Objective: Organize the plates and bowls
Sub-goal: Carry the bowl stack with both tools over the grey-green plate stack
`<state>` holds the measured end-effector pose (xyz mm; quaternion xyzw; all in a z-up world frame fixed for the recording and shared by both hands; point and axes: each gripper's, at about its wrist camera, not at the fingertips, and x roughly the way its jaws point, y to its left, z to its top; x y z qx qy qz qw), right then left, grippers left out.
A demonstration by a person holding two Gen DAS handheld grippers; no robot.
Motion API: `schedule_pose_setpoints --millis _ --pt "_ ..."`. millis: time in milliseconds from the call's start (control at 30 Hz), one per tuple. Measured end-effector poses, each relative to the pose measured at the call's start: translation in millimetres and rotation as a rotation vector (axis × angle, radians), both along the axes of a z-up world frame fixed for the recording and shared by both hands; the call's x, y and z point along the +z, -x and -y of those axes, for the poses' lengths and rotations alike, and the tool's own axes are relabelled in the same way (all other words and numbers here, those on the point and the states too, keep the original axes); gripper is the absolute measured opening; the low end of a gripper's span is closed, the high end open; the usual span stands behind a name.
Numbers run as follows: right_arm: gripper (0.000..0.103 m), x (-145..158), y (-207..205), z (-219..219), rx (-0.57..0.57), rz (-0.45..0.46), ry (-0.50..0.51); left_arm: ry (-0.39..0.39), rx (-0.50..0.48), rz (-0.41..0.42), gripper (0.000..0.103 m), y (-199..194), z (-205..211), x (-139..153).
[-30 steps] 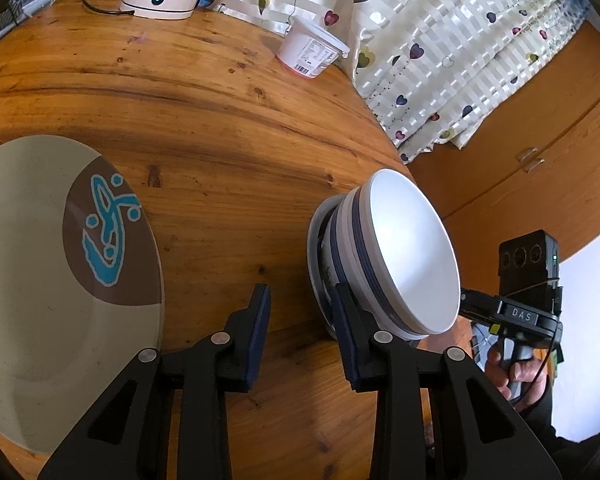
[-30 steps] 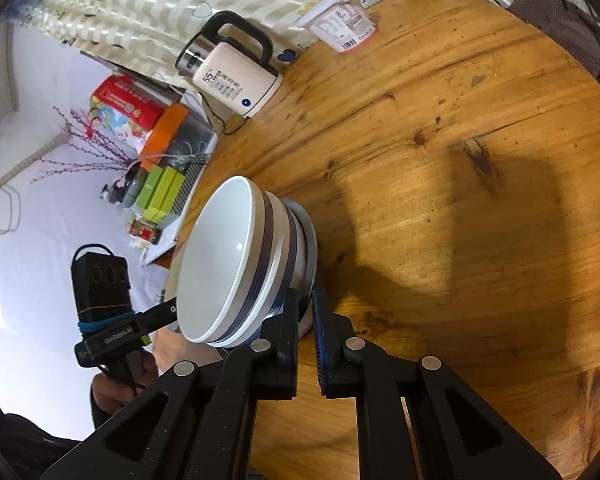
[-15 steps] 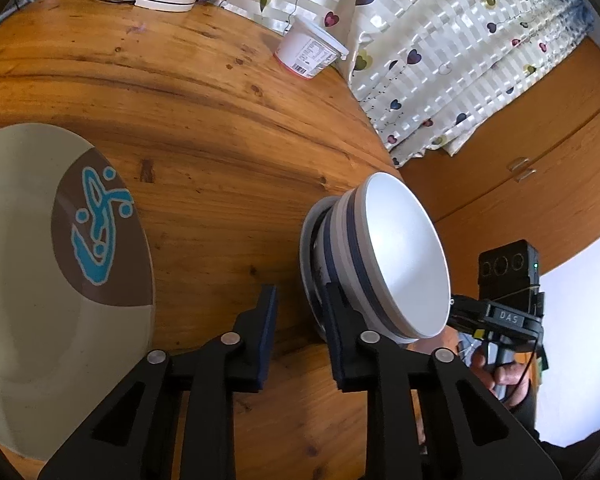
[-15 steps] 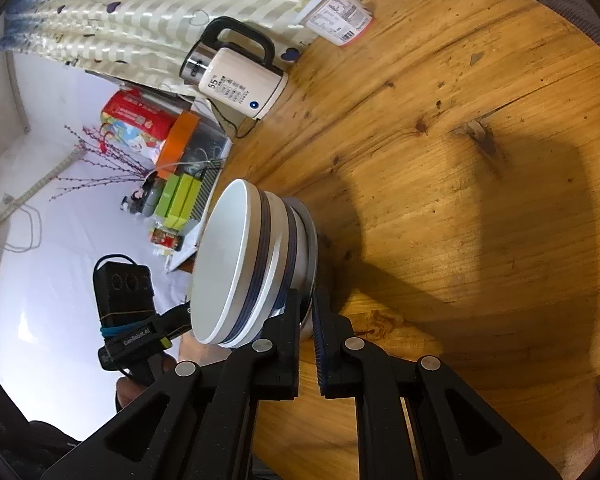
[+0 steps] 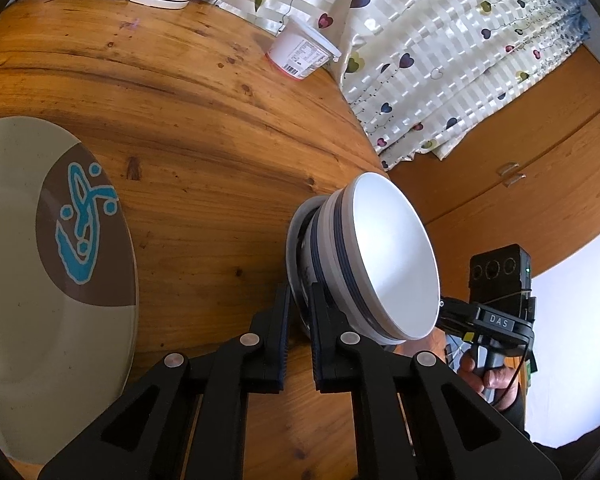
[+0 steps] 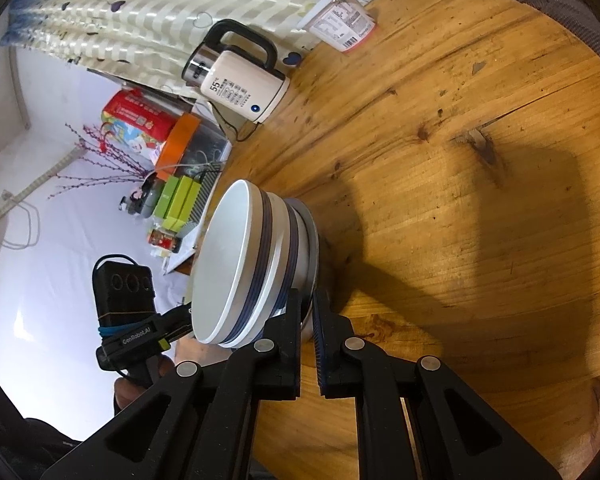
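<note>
A stack of white bowls with dark blue bands (image 5: 380,256) sits on a small grey plate (image 5: 296,248) on the round wooden table (image 5: 204,128). My left gripper (image 5: 299,292) is shut on the rim of that small plate, at the near side. My right gripper (image 6: 307,300) is shut on the same plate's rim (image 6: 312,240) from the opposite side, with the bowl stack (image 6: 236,264) just to its left. A large beige plate with a brown and blue pattern (image 5: 48,264) lies on the table left of my left gripper.
A white electric kettle (image 6: 240,84) and a white yoghurt tub (image 5: 300,54) on its side stand at the table's far edge, by a heart-patterned curtain (image 5: 440,52). Boxes and clutter (image 6: 160,152) lie beyond the table edge. Wooden cabinet doors (image 5: 520,168) are to the right.
My left gripper's jaws have closed from wide open onto the small plate's rim. My right gripper stays shut on the plate. The bowl stack has shifted slightly.
</note>
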<state>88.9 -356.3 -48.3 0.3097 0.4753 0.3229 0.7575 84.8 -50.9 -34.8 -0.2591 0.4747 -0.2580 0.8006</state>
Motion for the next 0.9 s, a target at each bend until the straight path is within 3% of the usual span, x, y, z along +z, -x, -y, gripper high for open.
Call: schedule_pose_setpoints --millis 900 --pt "0.008 14.4 -5.6 -10.5 0.016 0.027 0.005 0.01 0.028 0.041 0.007 6.9 -14.2 14.6"
